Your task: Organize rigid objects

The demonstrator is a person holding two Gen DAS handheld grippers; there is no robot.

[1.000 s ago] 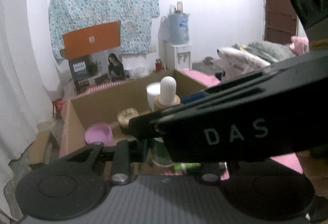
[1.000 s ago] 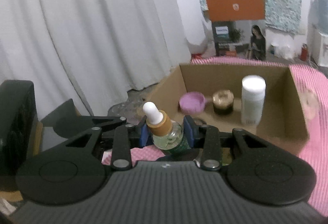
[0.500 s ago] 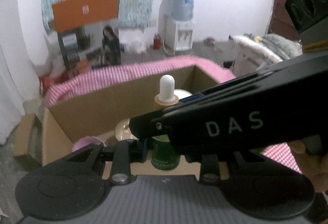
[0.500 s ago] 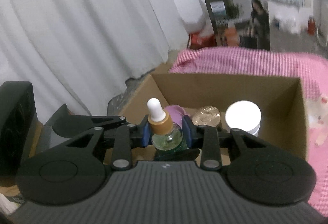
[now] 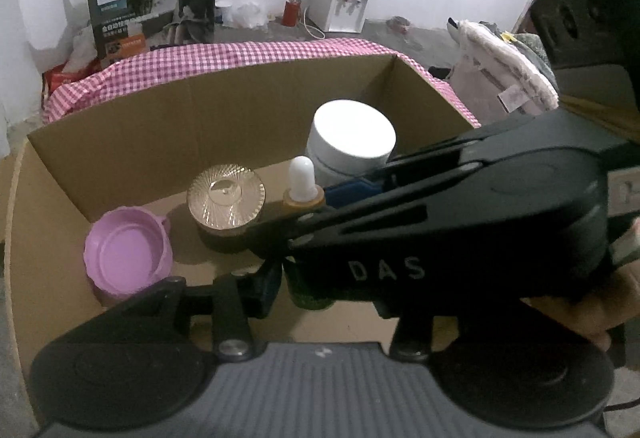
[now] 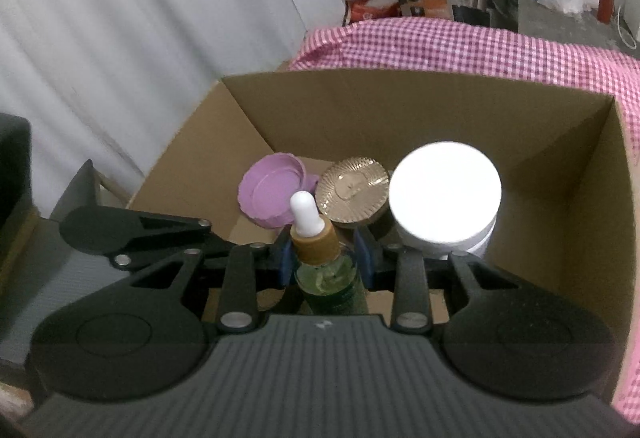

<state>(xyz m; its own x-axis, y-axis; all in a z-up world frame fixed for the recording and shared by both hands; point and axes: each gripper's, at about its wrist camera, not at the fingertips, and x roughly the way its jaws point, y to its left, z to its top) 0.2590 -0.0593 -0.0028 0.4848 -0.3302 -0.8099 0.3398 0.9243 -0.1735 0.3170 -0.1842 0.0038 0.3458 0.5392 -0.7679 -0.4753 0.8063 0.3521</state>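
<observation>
My right gripper (image 6: 325, 262) is clamped on a small green glass dropper bottle with a tan collar and white rubber bulb (image 6: 316, 250), its blue pads (image 6: 285, 261) pressed against the bottle's shoulders on either side, and I hold the bottle upright over the near part of the open brown cardboard box (image 6: 580, 222). Seen from the right wrist, three things stand in a row on the box floor just beyond the bottle — a lilac plastic cup with a scalloped rim (image 6: 272, 193) at about eleven o'clock from it, a dark jar with a ribbed gold lid (image 6: 353, 189) at about one o'clock, and a tall white plastic jar with a flat white cap (image 6: 445, 193) at about two o'clock, the gold-lidded jar close between its neighbours. From the left wrist, the same bottle (image 5: 303, 185) shows with its bulb poking up above my right tool, which crosses that view from three o'clock toward the centre. As for my left gripper (image 5: 280, 284) — only one of its fingers shows clearly, the rest hidden behind the other tool, so I cannot tell whether it is released or closed. The box sits on a pink-and-white checked cloth (image 6: 460, 41), with a white curtain (image 6: 120, 17) hanging at nine o'clock in the right view.
</observation>
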